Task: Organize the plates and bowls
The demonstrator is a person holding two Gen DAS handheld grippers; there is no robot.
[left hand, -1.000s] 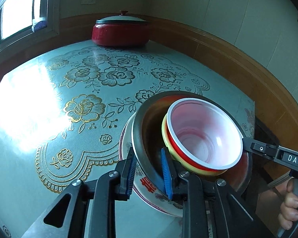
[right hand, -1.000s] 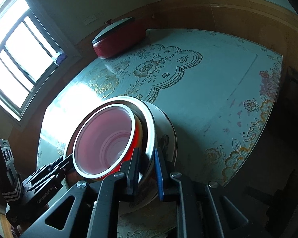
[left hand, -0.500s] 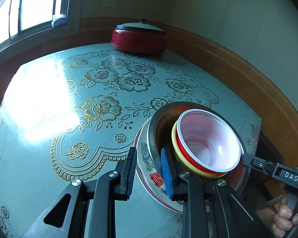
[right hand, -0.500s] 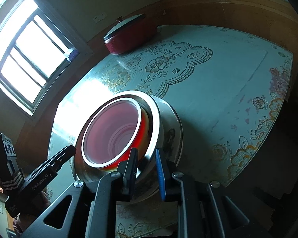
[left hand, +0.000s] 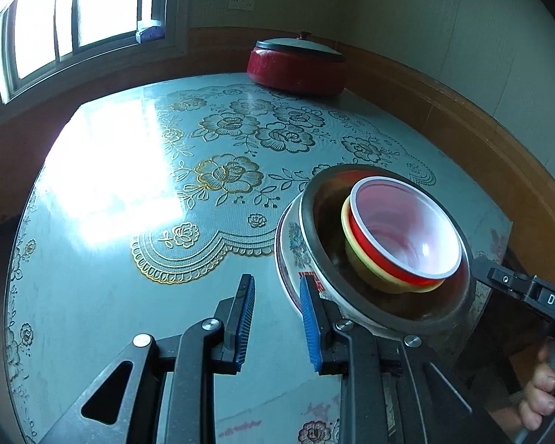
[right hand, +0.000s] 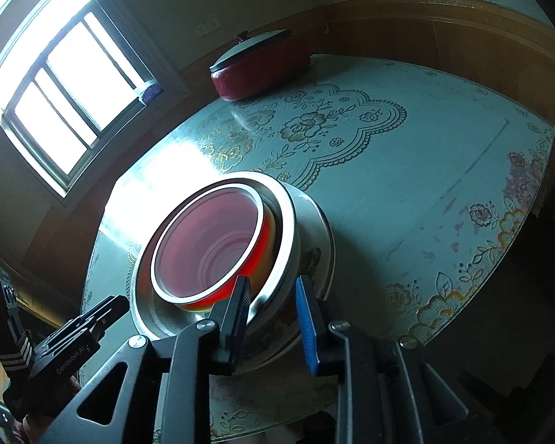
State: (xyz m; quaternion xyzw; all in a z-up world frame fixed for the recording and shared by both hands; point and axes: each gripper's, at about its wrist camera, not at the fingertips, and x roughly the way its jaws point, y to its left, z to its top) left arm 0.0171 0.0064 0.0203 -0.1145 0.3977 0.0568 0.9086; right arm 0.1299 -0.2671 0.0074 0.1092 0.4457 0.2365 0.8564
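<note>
Bowls (left hand: 403, 233) stacked near table (left hand: 92, 296) edge.

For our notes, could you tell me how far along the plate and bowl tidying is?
Done: the red plastic bowl sits in the yellow bowl, inside the round steel bowl, on the floral ceramic plate. In hand: on the right tool the jaws have just been opening around the steel rim; the left tool is open, empty. Left: withdrawing both tools, it seems.

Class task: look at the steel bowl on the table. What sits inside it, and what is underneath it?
Inside the steel bowl: a red bowl nested in a yellow one. Underneath: a patterned plate, mostly covered.
</note>
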